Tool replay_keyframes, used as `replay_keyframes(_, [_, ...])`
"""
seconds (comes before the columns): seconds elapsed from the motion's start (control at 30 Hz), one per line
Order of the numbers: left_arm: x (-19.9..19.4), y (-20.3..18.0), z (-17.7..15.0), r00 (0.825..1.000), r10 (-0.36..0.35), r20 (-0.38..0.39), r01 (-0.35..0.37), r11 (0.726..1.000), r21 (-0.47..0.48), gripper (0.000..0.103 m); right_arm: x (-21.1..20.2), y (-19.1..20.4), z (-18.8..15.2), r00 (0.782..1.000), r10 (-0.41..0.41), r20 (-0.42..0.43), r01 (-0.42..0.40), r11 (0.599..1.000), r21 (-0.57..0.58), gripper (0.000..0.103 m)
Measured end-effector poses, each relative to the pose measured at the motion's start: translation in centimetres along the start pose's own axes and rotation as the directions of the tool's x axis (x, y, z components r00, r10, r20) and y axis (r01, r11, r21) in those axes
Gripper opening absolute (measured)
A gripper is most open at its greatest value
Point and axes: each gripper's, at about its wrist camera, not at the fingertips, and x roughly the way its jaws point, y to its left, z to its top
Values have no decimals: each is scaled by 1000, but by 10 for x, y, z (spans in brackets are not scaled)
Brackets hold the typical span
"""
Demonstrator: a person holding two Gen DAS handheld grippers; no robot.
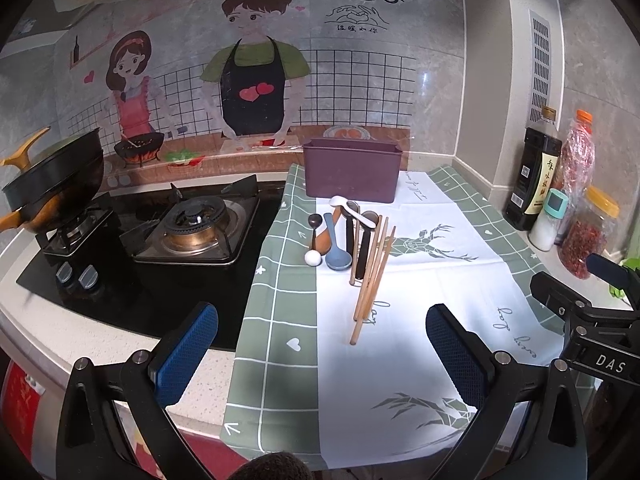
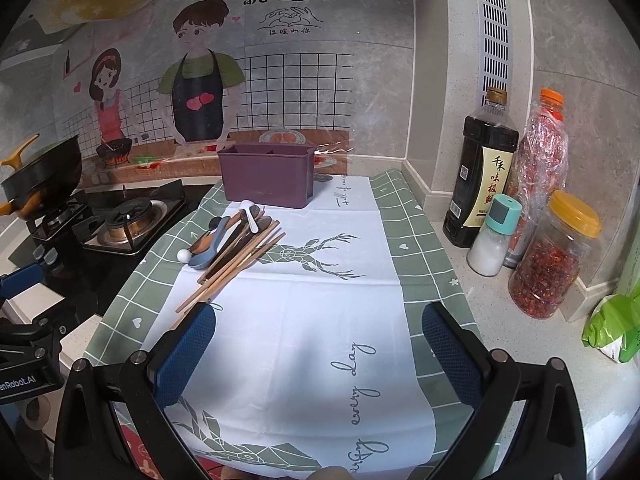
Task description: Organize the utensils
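Left wrist view. Left hand-held gripper [image 1: 322, 356]: jaws spread wide, nothing between them, held over the cloth [image 1: 420, 344] on the counter [image 1: 196, 412]. Utensils in one heap mid-cloth, in front of the purple bin [image 1: 352, 170]: wooden chopsticks [image 1: 372, 276] fanned toward the camera; blue spoon [image 1: 336, 250]; white spoon [image 1: 354, 210] lying across the dark handles; brown spoon [image 1: 326, 236]; small dark spoon [image 1: 314, 224]; white ball [image 1: 313, 258] touching the blue spoon's bowl. Bin upright at the cloth's far edge, near the wall. Stove [image 1: 196, 228] left of the cloth; wok [image 1: 52, 184] on the far-left burner. Right hand-held gripper [image 1: 592, 304] partly in view at the right edge; its opening cannot be told here.

Right wrist view. Right hand-held gripper [image 2: 320, 356]: jaws spread, empty, above the cloth [image 2: 320, 320]. Chopsticks [image 2: 236, 268] just beyond its left finger. Bin [image 2: 268, 176] behind the heap. Sauce bottle [image 2: 480, 176], salt shaker [image 2: 494, 236], chili jar [image 2: 552, 256] right of the cloth.
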Motion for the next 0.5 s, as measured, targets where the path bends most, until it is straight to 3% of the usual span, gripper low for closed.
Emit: replay_keyframes(0.5, [0,-2,5,1000,3,-1,-3,1000,0,103,0,-6,-2,1000,-8,-4,8,1000,13,103])
